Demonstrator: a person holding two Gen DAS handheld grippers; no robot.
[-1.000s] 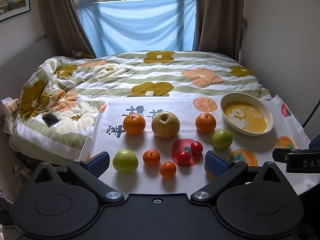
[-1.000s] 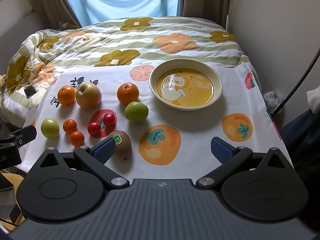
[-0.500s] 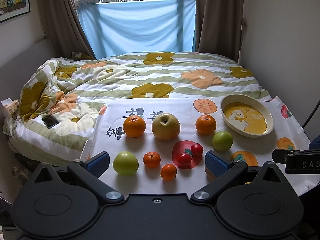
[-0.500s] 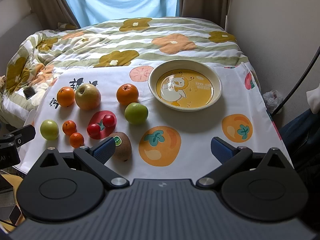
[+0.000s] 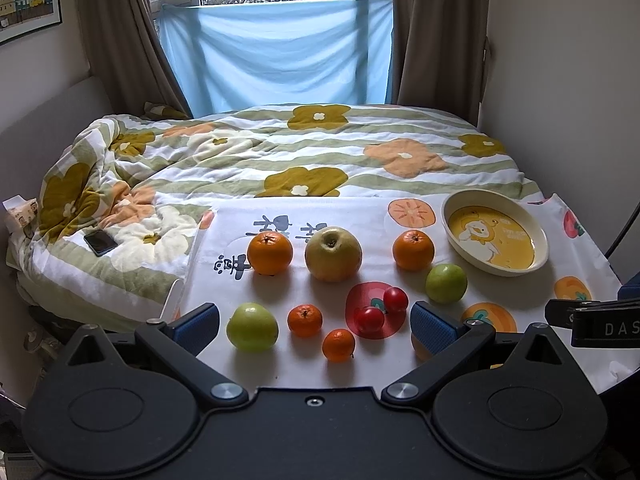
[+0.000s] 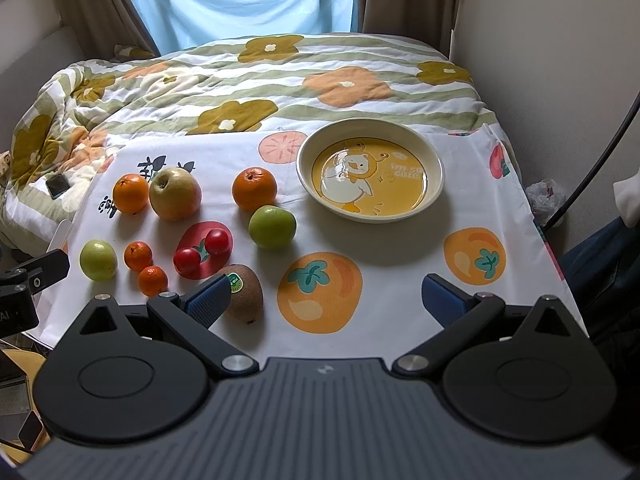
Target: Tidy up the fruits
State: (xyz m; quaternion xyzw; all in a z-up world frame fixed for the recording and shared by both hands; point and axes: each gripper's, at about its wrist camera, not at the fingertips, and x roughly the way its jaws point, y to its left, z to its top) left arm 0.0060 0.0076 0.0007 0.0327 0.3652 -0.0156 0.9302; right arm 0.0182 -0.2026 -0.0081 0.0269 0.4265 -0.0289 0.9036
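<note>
Tablecloth (image 6: 384, 264): four oranges, three apples, two tomatoes, one kiwi (image 6: 245, 294).

Left gripper (image 5: 314, 320) hovering with jaws spread wide over near edge of white fruit-print cloth (image 5: 520, 280); round green apple (image 5: 252, 326) lying near left fingertip; cream duck-print plate (image 5: 494, 232) sitting at far right corner.

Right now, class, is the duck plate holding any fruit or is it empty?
Empty. The duck plate shows its whole printed base with nothing on it, and every fruit, such as the nearest green apple, lies outside it on the cloth.
</note>
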